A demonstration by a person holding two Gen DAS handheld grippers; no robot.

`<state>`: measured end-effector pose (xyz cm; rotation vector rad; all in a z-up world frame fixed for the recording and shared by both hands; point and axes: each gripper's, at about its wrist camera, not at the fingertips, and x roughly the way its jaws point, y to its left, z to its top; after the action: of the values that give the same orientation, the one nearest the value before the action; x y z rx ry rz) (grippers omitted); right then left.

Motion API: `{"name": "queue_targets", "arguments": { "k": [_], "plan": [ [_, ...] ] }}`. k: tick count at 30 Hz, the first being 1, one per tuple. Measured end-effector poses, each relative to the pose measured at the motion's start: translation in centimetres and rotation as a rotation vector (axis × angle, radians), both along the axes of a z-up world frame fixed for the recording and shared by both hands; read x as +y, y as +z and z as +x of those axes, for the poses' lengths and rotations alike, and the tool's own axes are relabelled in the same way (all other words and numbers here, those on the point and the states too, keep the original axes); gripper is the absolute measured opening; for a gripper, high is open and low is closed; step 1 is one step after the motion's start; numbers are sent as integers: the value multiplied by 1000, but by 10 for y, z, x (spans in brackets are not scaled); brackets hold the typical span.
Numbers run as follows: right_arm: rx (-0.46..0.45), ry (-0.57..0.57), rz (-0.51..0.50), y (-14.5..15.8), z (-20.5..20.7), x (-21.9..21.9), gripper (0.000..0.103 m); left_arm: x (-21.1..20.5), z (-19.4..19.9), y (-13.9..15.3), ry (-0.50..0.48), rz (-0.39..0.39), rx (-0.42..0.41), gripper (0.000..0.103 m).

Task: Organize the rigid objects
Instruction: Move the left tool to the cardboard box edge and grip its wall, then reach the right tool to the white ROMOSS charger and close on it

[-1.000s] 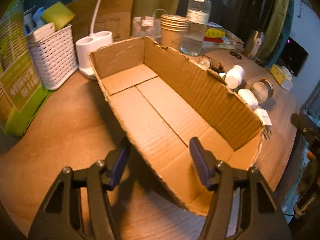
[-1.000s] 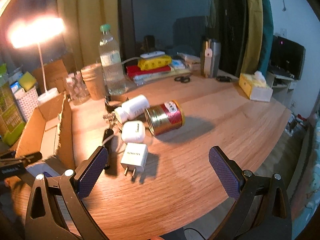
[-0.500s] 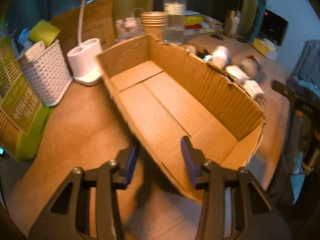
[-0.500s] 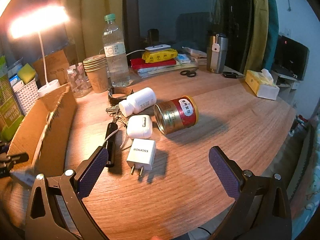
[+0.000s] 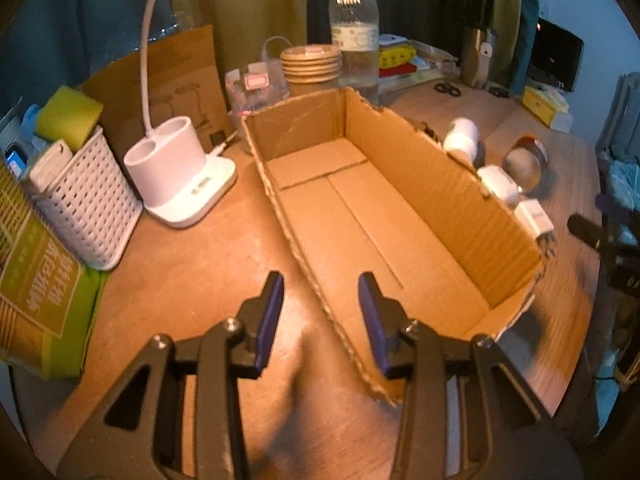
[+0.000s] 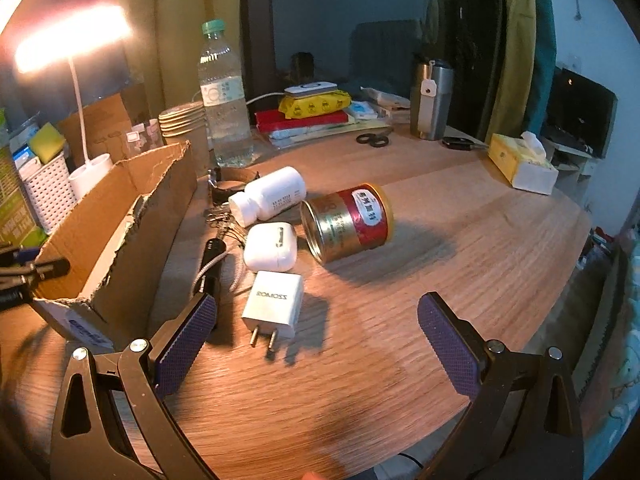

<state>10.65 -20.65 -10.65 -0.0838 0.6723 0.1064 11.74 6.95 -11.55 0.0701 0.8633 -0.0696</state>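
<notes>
Lived-in home room: cluttered wooden table (image 6: 460,216) with desk lamp (image 5: 184,168), water bottle (image 6: 224,96), tissue box (image 6: 520,164), curtains (image 6: 180,28) behind.

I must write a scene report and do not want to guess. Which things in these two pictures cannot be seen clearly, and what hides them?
- Keys, right wrist view: partly hidden behind the white bottle and white case.
- Same keys, left wrist view: the cardboard box wall covers them.
- Can label: print too small.
- Left tongs, right wrist view: cut by the picture edge.
- Lamp head: lost in glare.
</notes>
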Motion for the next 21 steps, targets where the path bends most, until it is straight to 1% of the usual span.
{"name": "queue_targets", "arguments": {
  "k": [1, 2, 4, 6, 8, 9, 10, 11, 12, 13, 14, 18, 20, 21],
  "plan": [
    [2, -2, -1, -1, 1, -1, 103, 3, 0, 3, 1, -17, -3, 42],
    [5, -6, -1, -3, 2, -2, 103, 5, 1, 6, 4, -34, -10, 46],
    [9, -12, 0, -4, 4, -3, 103, 6, 3, 8, 15, -40, -27, 55],
    [11, -14, 1, -5, 6, -3, 103, 2, 10, 2, 13, -23, -14, 55],
    [13, -9, -3, -6, 7, -1, 103, -3, 13, -10, -7, -32, 21, 55],
    [12, -5, -7, -7, 7, 1, 103, -5, 13, -14, -19, -40, 22, 54],
    [12, -1, -12, -7, 7, 2, 103, -5, 13, -16, -24, -52, 12, 50],
    [11, -2, -17, -7, 8, 2, 103, -6, 15, -18, -22, -44, 13, 34],
    [10, -6, -18, -8, 9, 2, 103, -5, 17, -19, -11, -35, 10, 25],
    [10, -11, -18, -9, 11, 2, 103, -3, 19, -21, -7, -40, 12, 17],
    [12, -15, -20, -10, 13, 2, 103, 1, 21, -23, -14, -62, 23, 15],
    [29, -17, -32, -19, 20, 5, 102, 7, 22, -22, -19, -77, 21, 13],
    [33, -14, -42, -22, 23, 8, 95, 10, 21, -22, -13, -91, 21, 13],
    [34, -13, -47, -23, 24, 10, 95, 9, 19, -22, -11, -94, 19, 13]
  ]
}}
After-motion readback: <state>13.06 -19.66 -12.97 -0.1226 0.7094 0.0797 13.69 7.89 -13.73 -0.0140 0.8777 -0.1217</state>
